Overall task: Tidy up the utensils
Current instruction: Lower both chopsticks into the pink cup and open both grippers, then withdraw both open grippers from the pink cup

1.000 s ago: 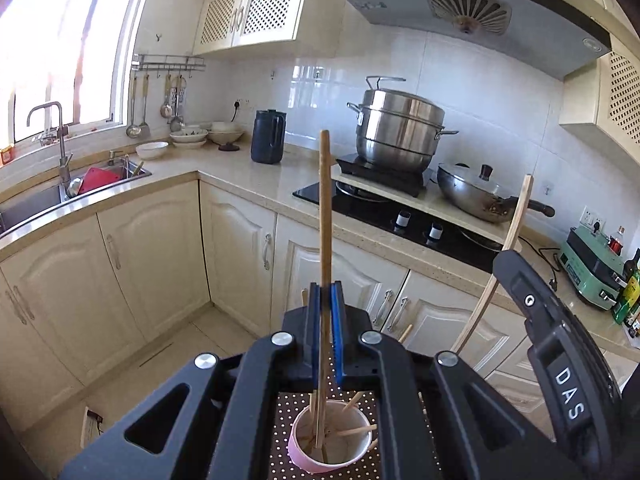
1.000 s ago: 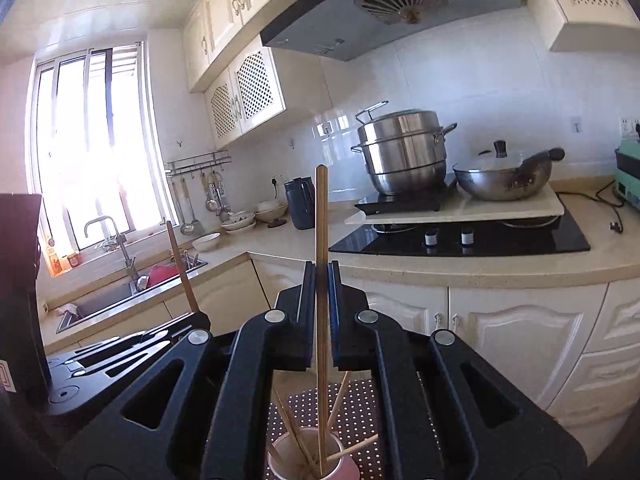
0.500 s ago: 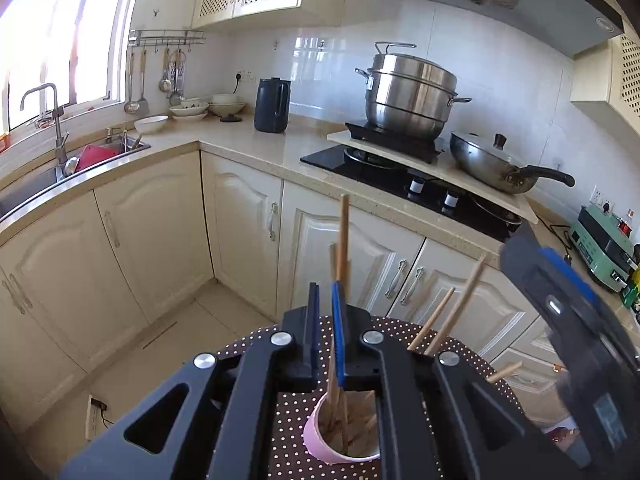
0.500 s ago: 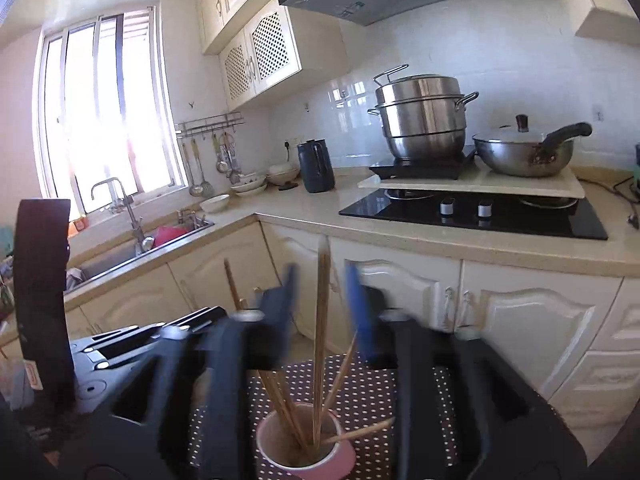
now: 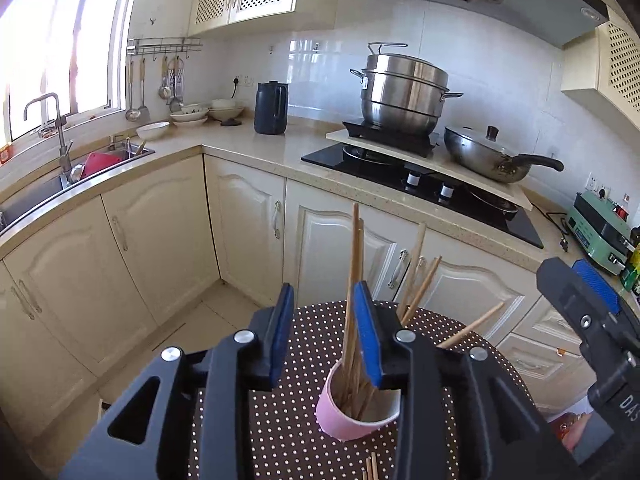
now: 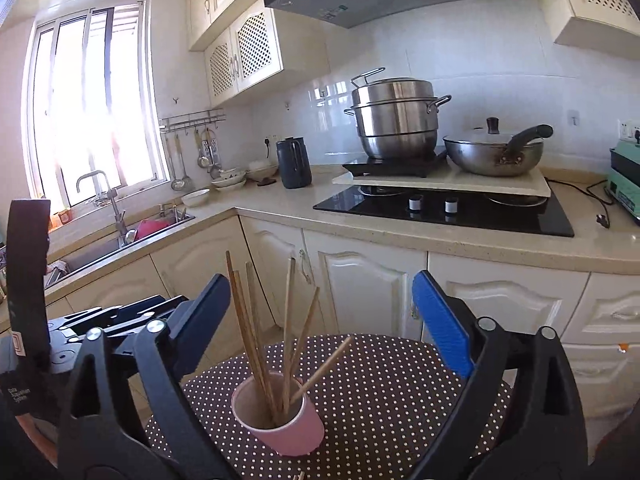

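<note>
Below and just ahead of both grippers, a pink cup (image 6: 280, 416) is seen standing on a round table covered with a brown polka-dot cloth (image 6: 400, 392), and a bundle of wooden chopsticks (image 6: 256, 336) is held in it, the sticks leaning apart in a loose fan. The left gripper (image 5: 324, 322) is angled downward over the cup, and its blue-padded jaws are being opened; one tall chopstick (image 5: 354, 264) rises between them, close against the right-hand pad, but no pad is seen pressing on it, so it is released rather than gripped. The cup's rim is partly hidden behind that gripper's right finger in the left wrist view. The right gripper (image 6: 340, 312) is tilted only slightly downward and its jaws are spread wide and being opened further; the cup and most of the chopsticks are framed in the gap between them, nothing is touched by either pad, and the leftmost sticks stand just beside its left finger. In the right wrist view the left gripper's black body (image 6: 92, 320) is found to the left and slightly behind, near the table's edge; in the left wrist view the right gripper's black body (image 5: 592, 332) is found at the far right. A few more chopstick tips (image 5: 372, 468) are visible at the near edge of the cloth, below the left gripper. Beyond both grippers, cream cabinet doors (image 6: 372, 292) and a counter with a steel steamer pot (image 6: 396, 120) are seen.
</note>
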Tool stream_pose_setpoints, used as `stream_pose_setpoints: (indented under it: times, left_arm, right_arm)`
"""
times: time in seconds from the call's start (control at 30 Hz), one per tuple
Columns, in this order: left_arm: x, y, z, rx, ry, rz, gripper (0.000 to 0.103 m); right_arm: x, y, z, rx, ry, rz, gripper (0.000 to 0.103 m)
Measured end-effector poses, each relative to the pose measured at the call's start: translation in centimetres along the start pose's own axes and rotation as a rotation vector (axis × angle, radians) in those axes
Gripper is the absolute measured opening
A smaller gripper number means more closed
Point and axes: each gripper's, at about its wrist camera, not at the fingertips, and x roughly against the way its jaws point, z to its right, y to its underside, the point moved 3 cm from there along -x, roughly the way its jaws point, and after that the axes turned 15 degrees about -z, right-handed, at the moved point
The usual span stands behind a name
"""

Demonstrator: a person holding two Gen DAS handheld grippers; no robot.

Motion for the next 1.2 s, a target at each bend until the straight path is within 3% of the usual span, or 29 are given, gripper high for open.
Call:
stream_pose_setpoints:
  times: [0.17, 0.4, 0.53, 0.73, 0.83, 0.93, 1.1, 1.2]
  left_arm:
    - [2.3, 1.2, 0.0, -0.012, -0.011, 0.042, 0.04]
    - [5.5, 3.2, 0.1, -0.023, -0.025, 0.118, 0.051]
    - [7.1, 4.2, 0.1, -0.015, -0.005, 0.152, 0.054]
    - [9.5, 6.2, 0.6, -0.046, 0.026, 0.25, 0.063]
    - [10.1, 7.4, 0.7, -0.044, 0.027, 0.273, 0.064]
    - [10.4, 8.8, 0.7, -0.059, 0.033, 0.284, 0.072]
    - [11.2, 11.5, 0.8, -0.072, 0.018, 0.367, 0.079]
    - [10.9, 12.7, 0.9, -0.083, 0.015, 0.334, 0.081]
  right_arm:
    - [1.5, 1.1, 1.2, -0.024, 0.008, -0.008, 0.095]
    - [6.6, 2.4, 0.2, 0.035, 0.034, 0.118, 0.097]
    - [8.6, 3.9, 0.0, 0.027, -0.03, 0.156, 0.097]
    - [10.8, 5.9, -0.8, 0.07, 0.028, 0.201, 0.097]
    - [11.4, 6.9, -0.6, 0.053, 0.013, 0.2, 0.097]
    - [11.7, 7.8, -0.4, 0.033, 0.002, 0.192, 0.097]
    - [12.1, 9.7, -0.6, 0.042, 0.014, 0.176, 0.097]
    - [12.1, 10.7, -0.8, 0.054, 0.052, 0.145, 0.097]
